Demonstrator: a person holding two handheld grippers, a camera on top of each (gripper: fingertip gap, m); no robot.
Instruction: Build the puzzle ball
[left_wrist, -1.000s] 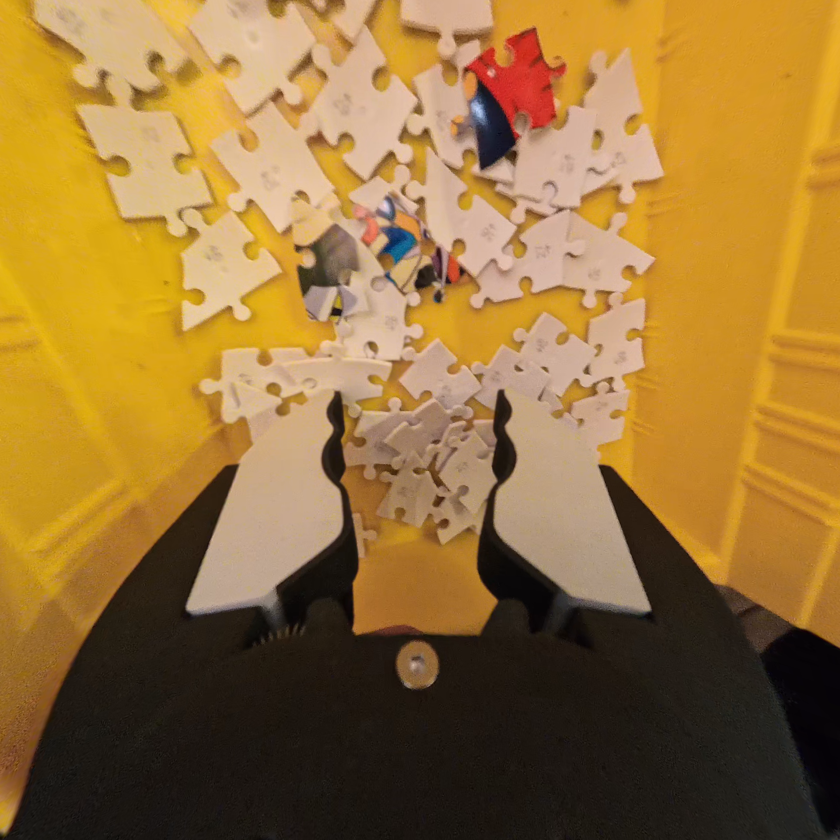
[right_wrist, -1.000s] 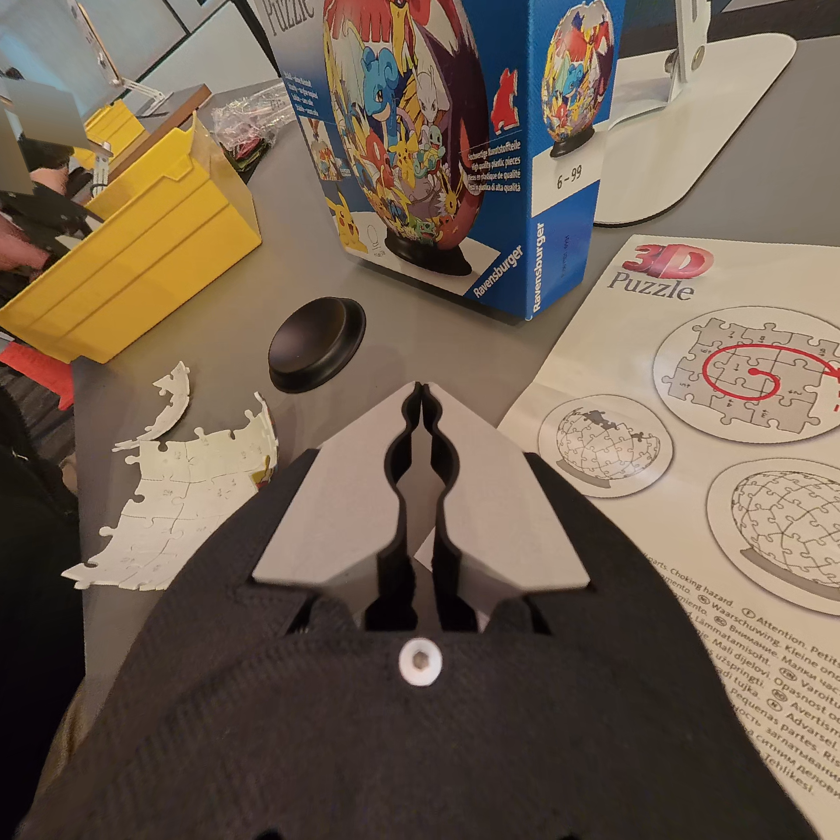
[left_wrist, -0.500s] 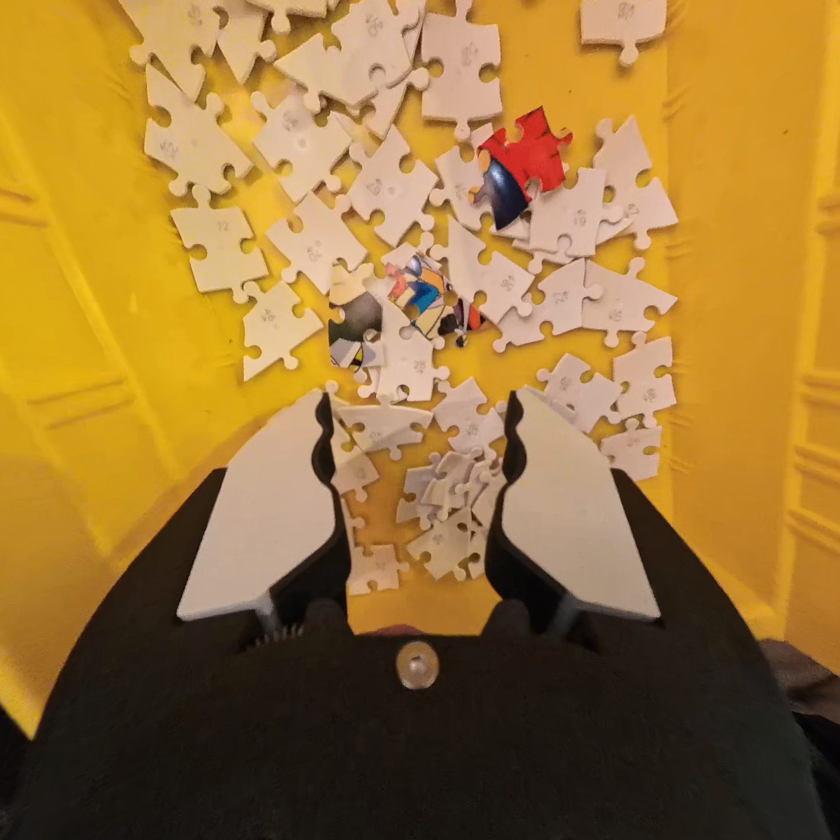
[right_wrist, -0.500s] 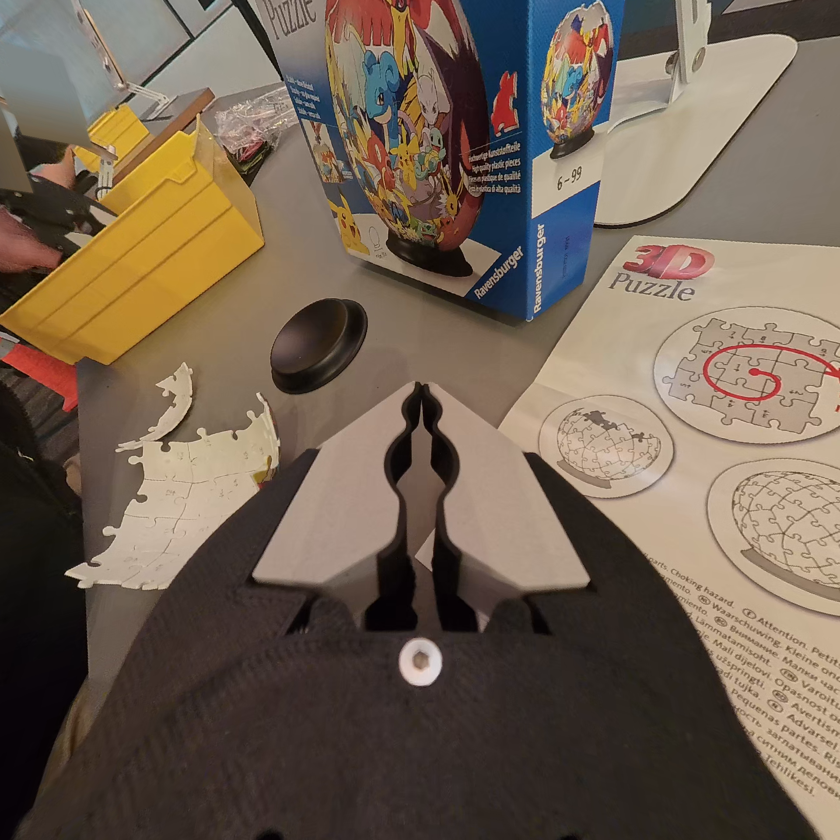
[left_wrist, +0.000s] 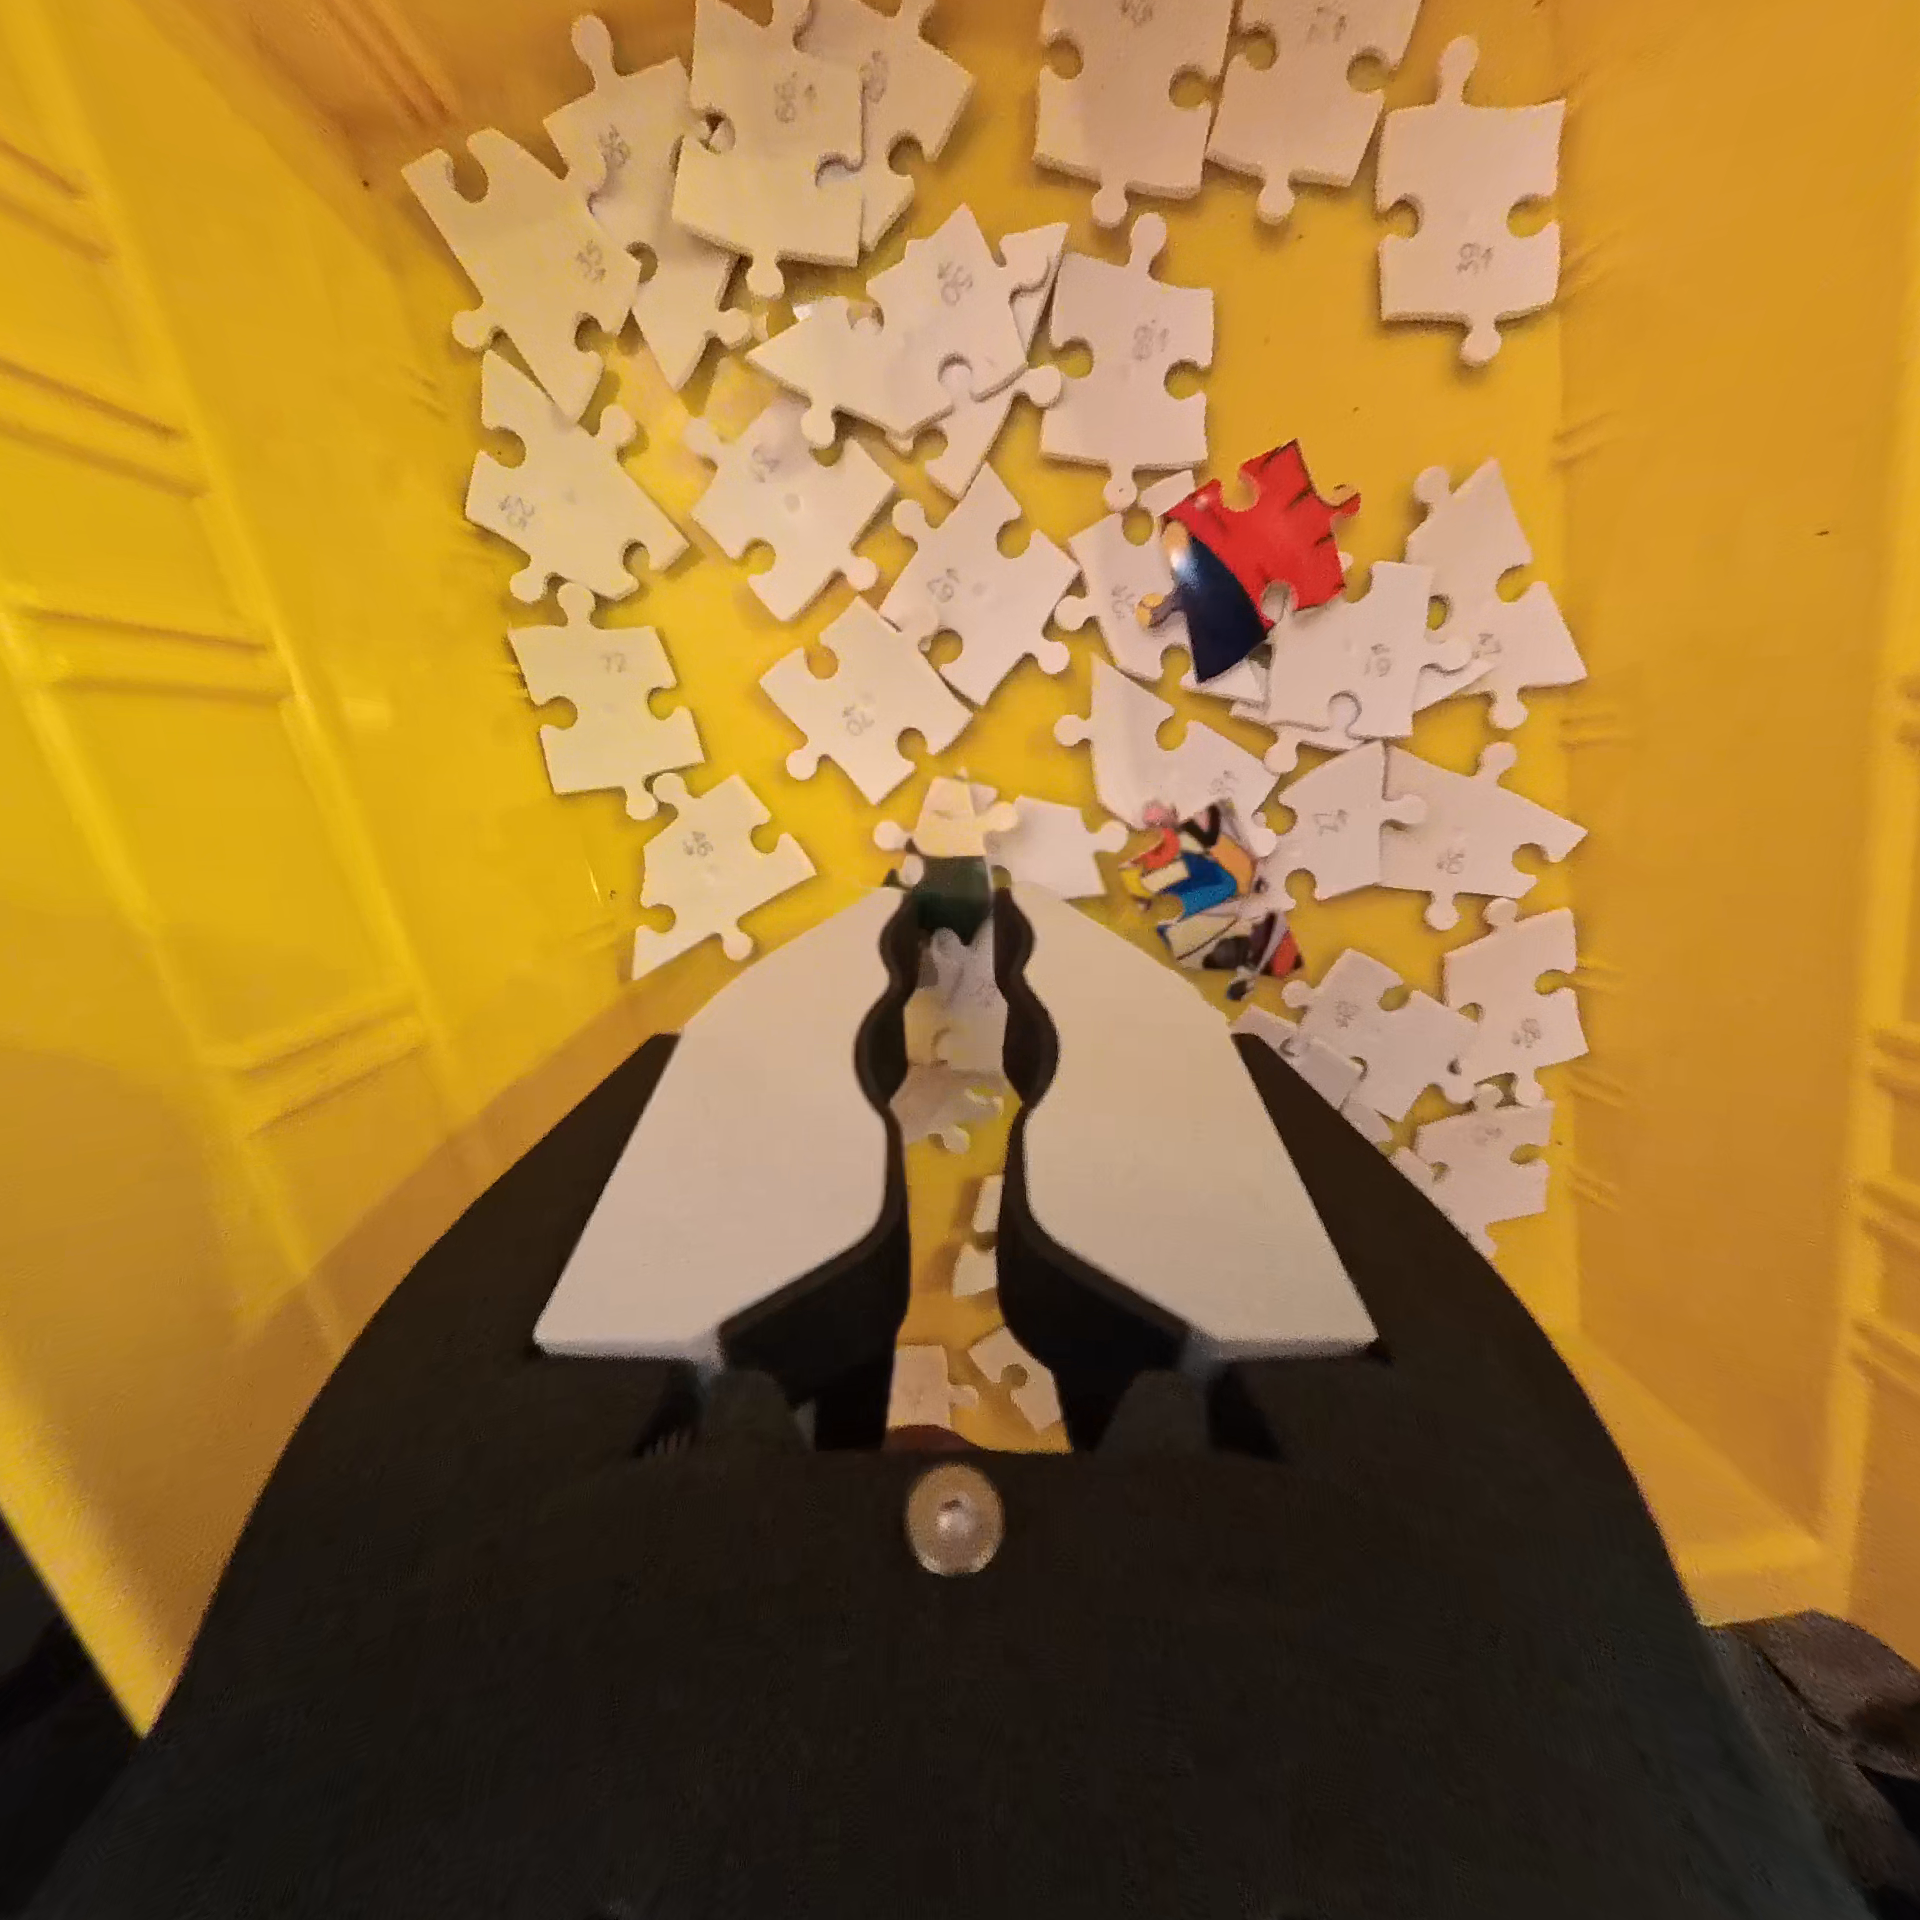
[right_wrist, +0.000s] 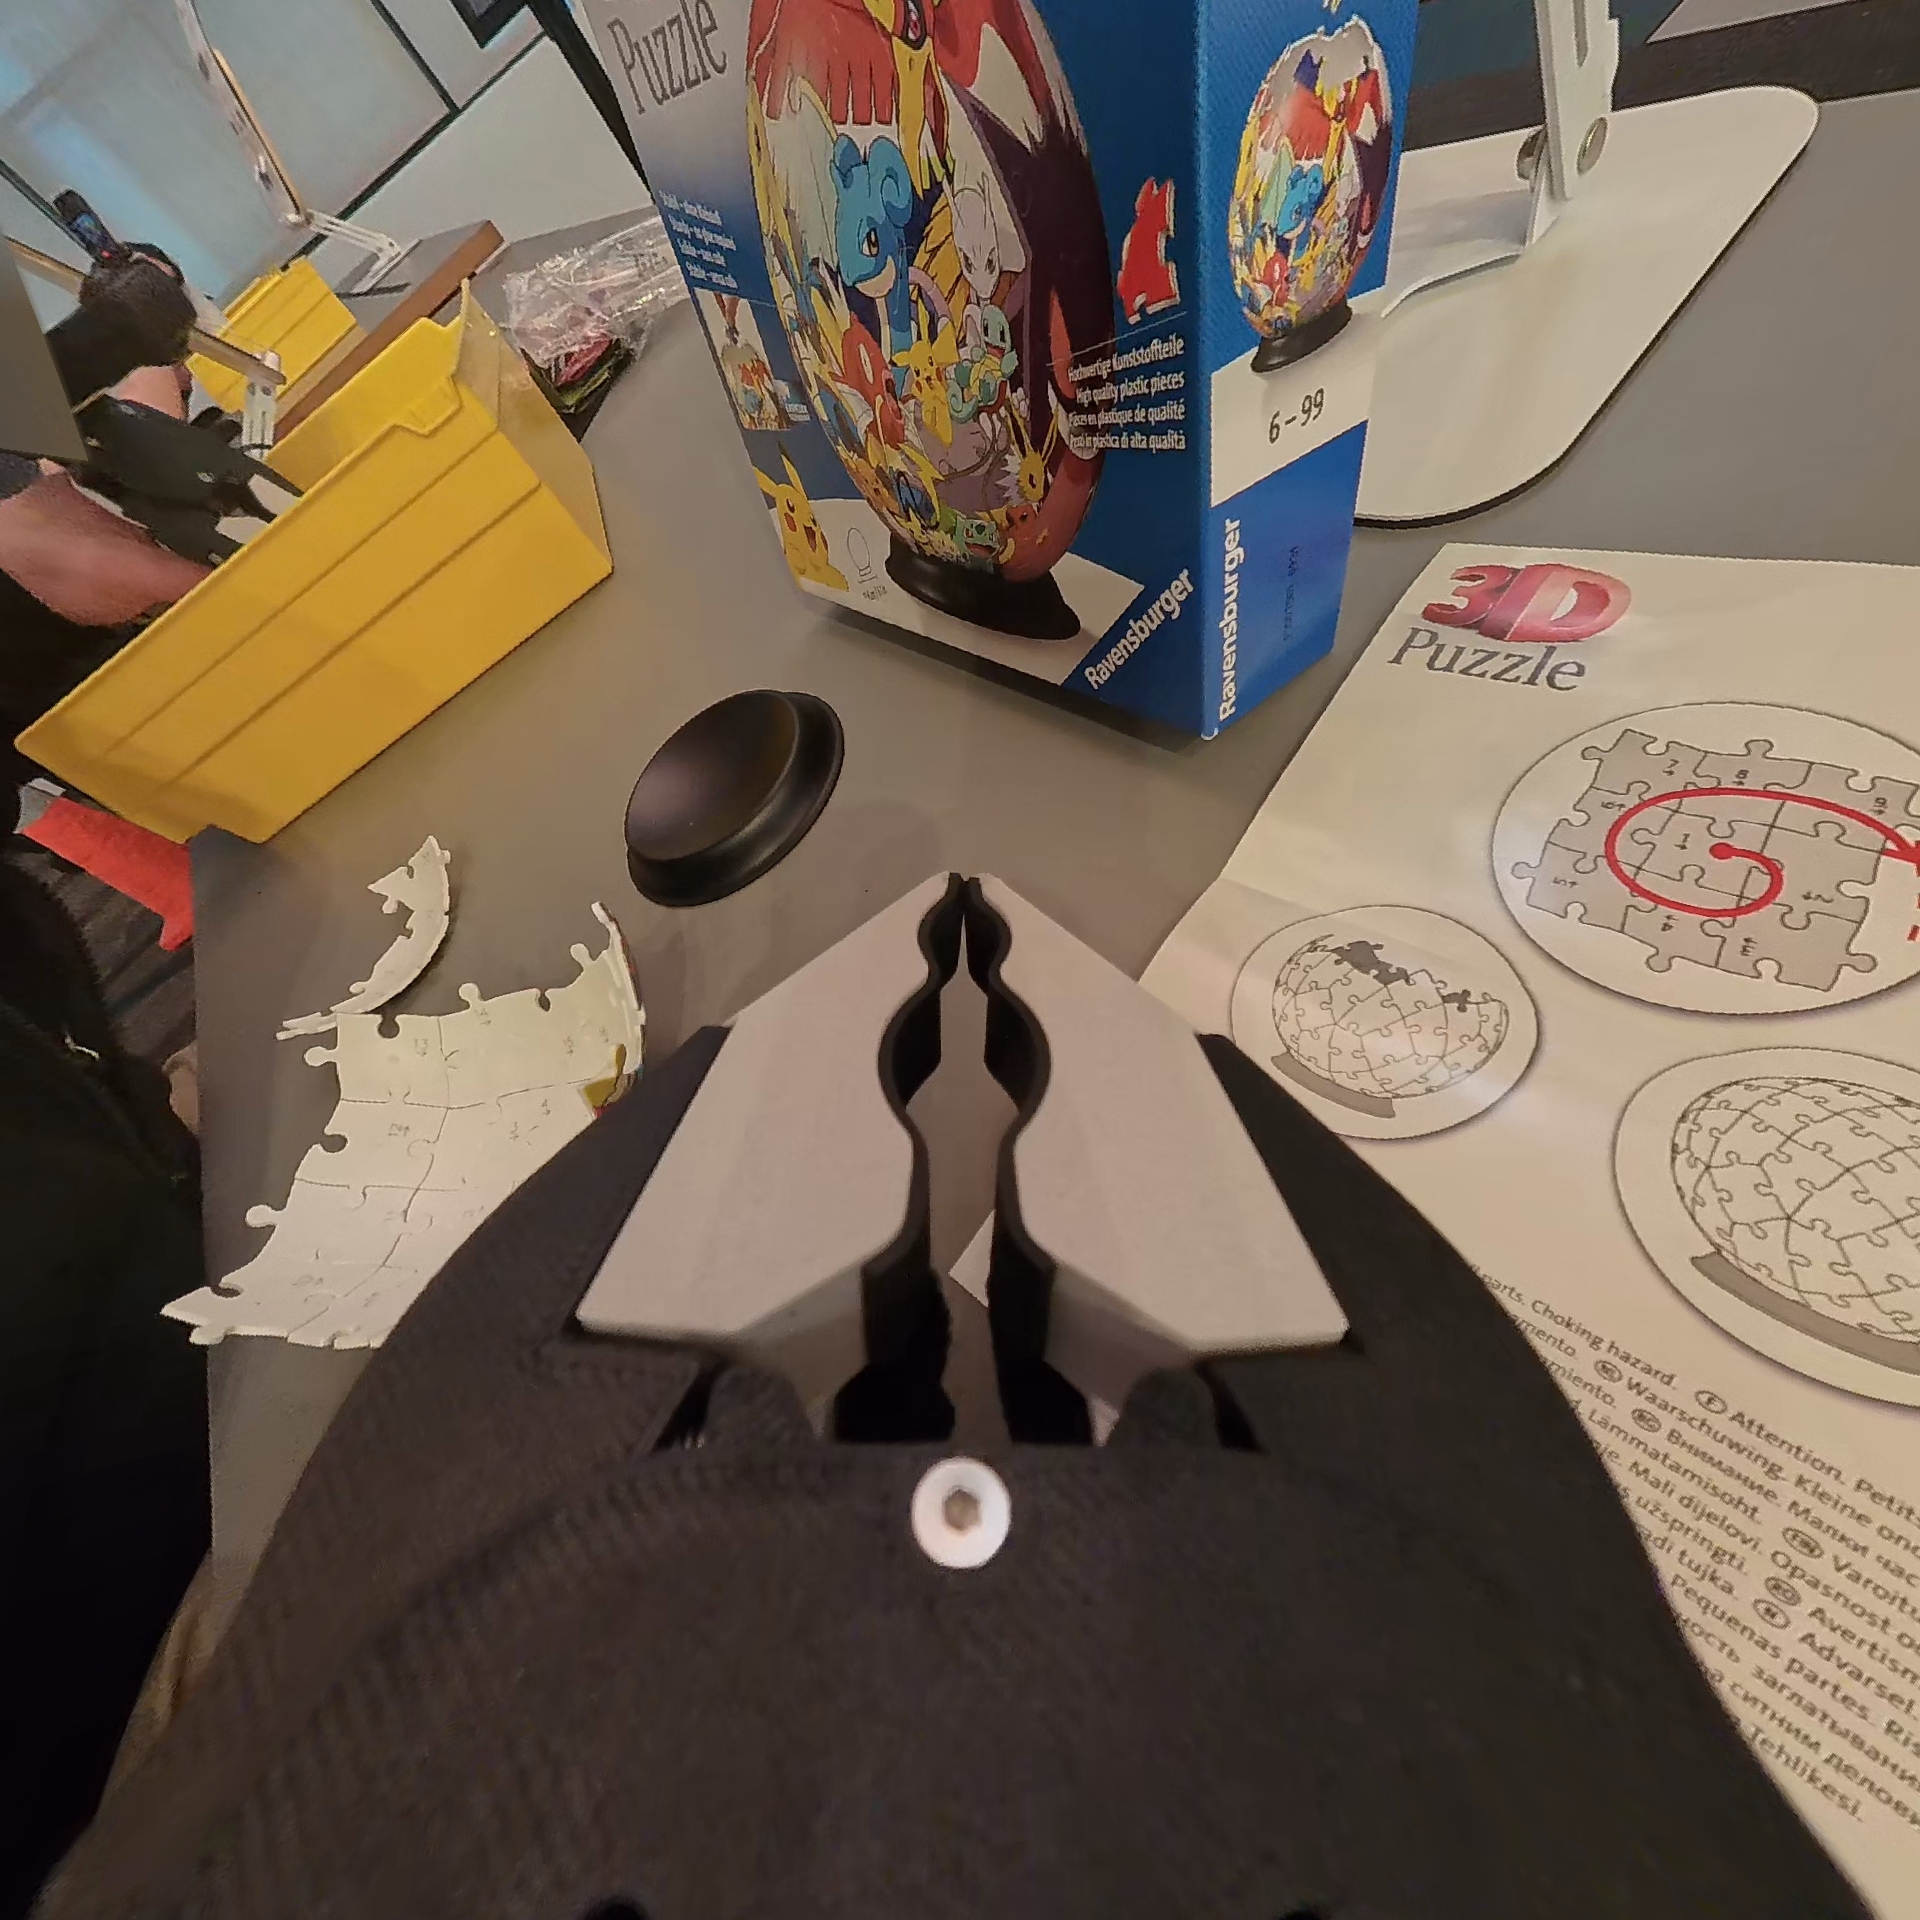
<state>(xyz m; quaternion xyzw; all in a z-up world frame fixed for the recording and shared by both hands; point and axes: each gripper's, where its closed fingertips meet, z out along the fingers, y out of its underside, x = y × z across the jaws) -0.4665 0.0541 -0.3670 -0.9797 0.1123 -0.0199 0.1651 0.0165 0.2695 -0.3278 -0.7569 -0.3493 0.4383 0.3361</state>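
Observation:
My left gripper (left_wrist: 951, 899) is inside the yellow bin (left_wrist: 312, 727), shut on a puzzle piece (left_wrist: 951, 842) with a cream and dark printed face, pinched at the fingertips. Several loose white pieces (left_wrist: 862, 717) lie face down on the bin floor, with a red piece (left_wrist: 1262, 545) and a multicoloured piece (left_wrist: 1205, 894) face up. My right gripper (right_wrist: 958, 894) is shut and empty above the grey table. A partly assembled curved section (right_wrist: 436, 1101) lies to its left, near the black stand (right_wrist: 732, 795).
The yellow bin (right_wrist: 343, 613) stands at the table's left, with the left gripper (right_wrist: 197, 488) and a person's hand in it. The blue puzzle box (right_wrist: 1039, 364) stands behind, the instruction sheet (right_wrist: 1558, 935) lies at right, and a white stand base (right_wrist: 1558, 312) is at back right. Left tips to right tips: about 55 cm.
My left gripper moved forward over the pieces and closed from wide open onto a printed piece. The right gripper stayed still and shut.

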